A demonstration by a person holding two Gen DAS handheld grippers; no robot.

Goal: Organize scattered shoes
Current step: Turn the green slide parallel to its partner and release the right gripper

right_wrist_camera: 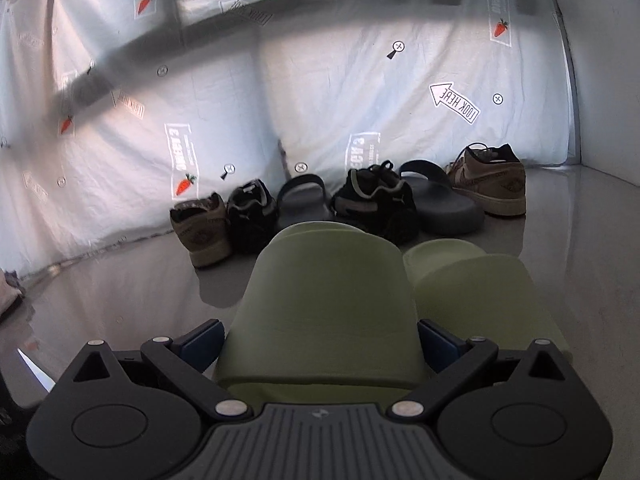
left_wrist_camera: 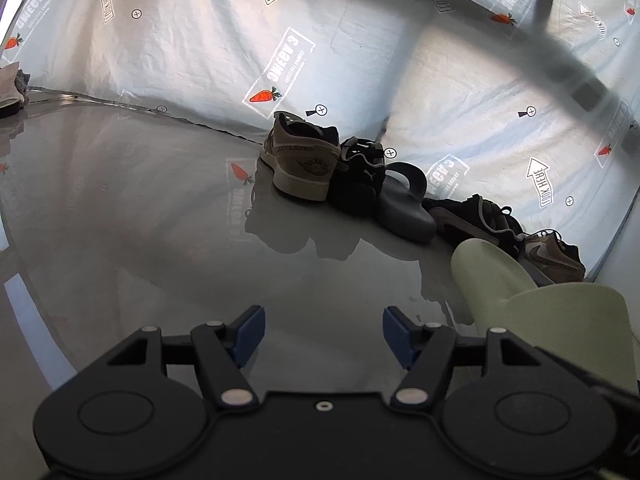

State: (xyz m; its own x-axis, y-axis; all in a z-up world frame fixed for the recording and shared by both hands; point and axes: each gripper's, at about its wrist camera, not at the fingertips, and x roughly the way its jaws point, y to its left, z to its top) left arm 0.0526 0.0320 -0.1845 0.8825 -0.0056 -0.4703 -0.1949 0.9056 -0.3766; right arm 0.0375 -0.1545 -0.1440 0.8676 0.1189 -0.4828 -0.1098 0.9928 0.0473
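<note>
My right gripper [right_wrist_camera: 320, 344] is shut on a pale green slide [right_wrist_camera: 324, 308], with its blue pads pressing the strap's two sides. A second green slide [right_wrist_camera: 472, 284] lies just right of it. Beyond them a row of shoes stands along the sheet: tan sneaker [right_wrist_camera: 202, 232], black sneaker [right_wrist_camera: 252, 216], dark slide [right_wrist_camera: 304, 200], black sneaker [right_wrist_camera: 376, 204], dark slide [right_wrist_camera: 440, 196], tan sneaker [right_wrist_camera: 492, 188]. My left gripper [left_wrist_camera: 324, 336] is open over bare floor with nothing between its pads. A green slide [left_wrist_camera: 492, 276] shows at its right, and the tan sneaker [left_wrist_camera: 300, 160] heads the row ahead.
A white printed sheet [right_wrist_camera: 360, 92] hangs behind the shoes and meets a plain wall [right_wrist_camera: 600, 100] at the right. The grey floor [left_wrist_camera: 160, 220] is glossy and reflective. A bundle of cloth [left_wrist_camera: 12, 88] lies at the far left by the sheet's edge.
</note>
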